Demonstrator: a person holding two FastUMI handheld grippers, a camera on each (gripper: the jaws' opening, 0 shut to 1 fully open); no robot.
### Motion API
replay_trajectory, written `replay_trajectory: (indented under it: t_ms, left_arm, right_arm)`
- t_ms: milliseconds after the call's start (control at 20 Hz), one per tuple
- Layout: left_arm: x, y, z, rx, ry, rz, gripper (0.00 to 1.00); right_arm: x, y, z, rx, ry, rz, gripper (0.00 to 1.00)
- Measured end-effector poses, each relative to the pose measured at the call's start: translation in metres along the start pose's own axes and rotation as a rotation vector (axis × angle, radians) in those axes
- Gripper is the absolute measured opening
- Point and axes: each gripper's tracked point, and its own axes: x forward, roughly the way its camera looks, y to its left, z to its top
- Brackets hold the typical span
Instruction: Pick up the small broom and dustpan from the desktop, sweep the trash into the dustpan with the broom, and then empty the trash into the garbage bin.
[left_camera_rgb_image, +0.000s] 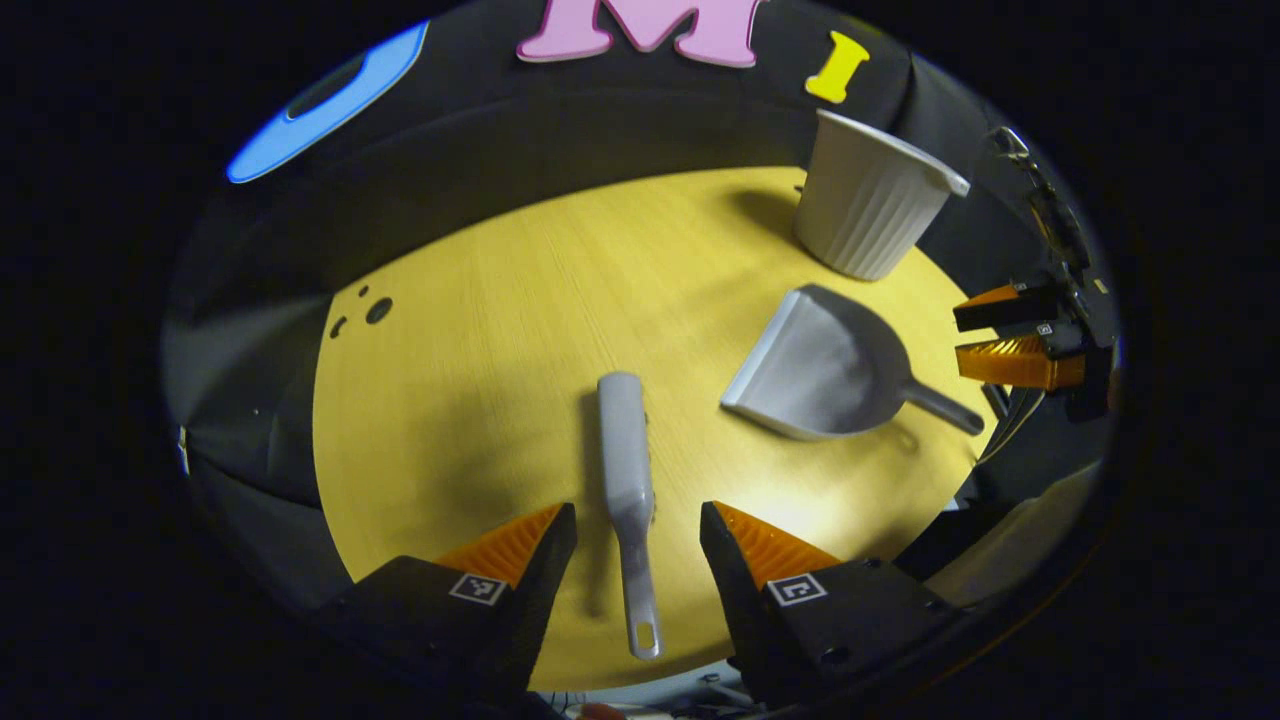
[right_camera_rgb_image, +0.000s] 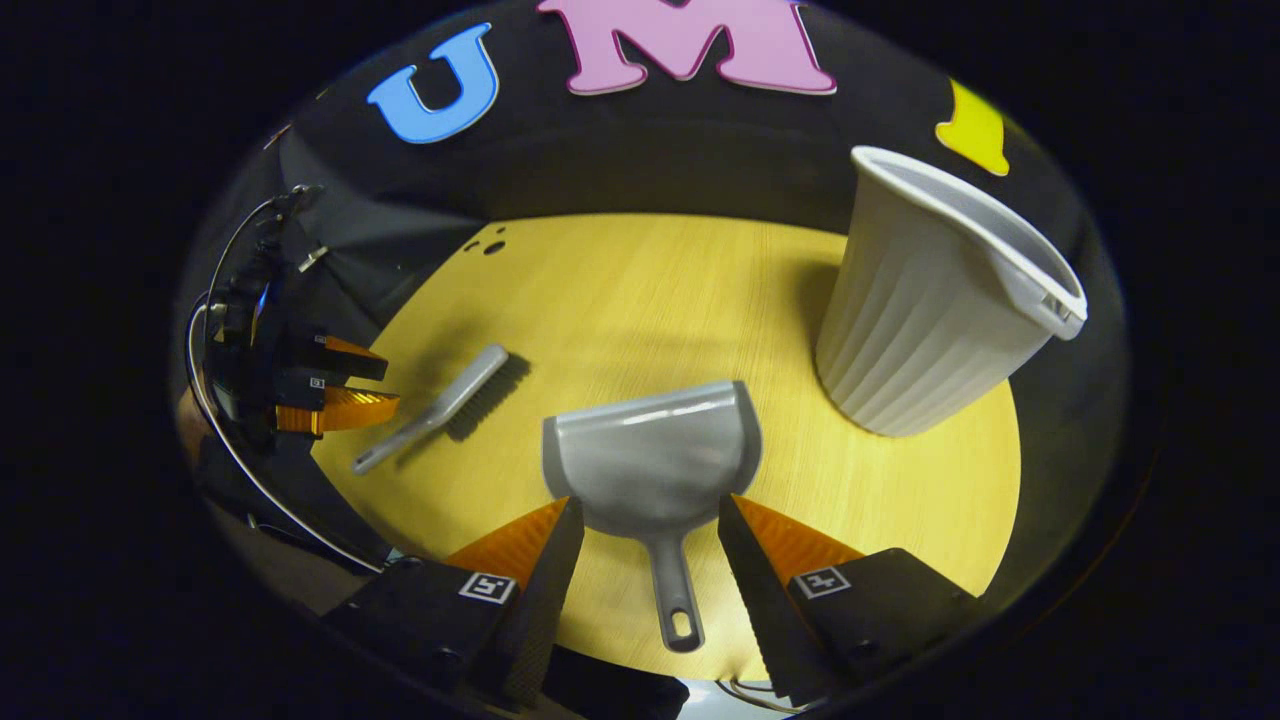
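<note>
A small grey broom lies on the yellow desktop, its handle pointing toward me. My left gripper is open above it, one finger on each side of the handle, apart from it. The grey dustpan lies flat, its handle between the fingers of my open right gripper, which hangs above it. The dustpan and the right gripper appear at the right of the left gripper view. The broom and the left gripper lie at the left of the right gripper view. A few small dark bits of trash sit at the far left of the desktop.
A white ribbed garbage bin stands upright at the far right of the desktop, just beyond the dustpan. The bin is at the top right in the left gripper view. Cables run along the left gripper. The desktop's rounded edge lies close under both grippers.
</note>
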Motion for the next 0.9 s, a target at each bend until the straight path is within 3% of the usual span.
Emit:
replay_trajectory:
  t_ms: [200, 350, 650, 900]
  left_arm:
    - [-0.033, -0.001, 0.045, -0.034, -0.243, 0.023, 0.8]
    - [-0.055, -0.003, 0.069, -0.005, -0.384, 0.055, 0.81]
    - [-0.096, -0.019, 0.102, -0.011, -0.601, 0.07, 0.9]
    - [-0.116, -0.016, 0.12, -0.014, -0.707, 0.105, 0.95]
  right_arm:
    - [-0.022, 0.002, 0.03, -0.045, -0.138, -0.036, 0.85]
    - [-0.037, 0.011, 0.051, -0.088, -0.236, -0.048, 0.85]
    - [-0.065, 0.031, 0.087, -0.148, -0.408, -0.08, 0.85]
    - [-0.079, 0.041, 0.108, -0.167, -0.497, -0.128, 0.84]
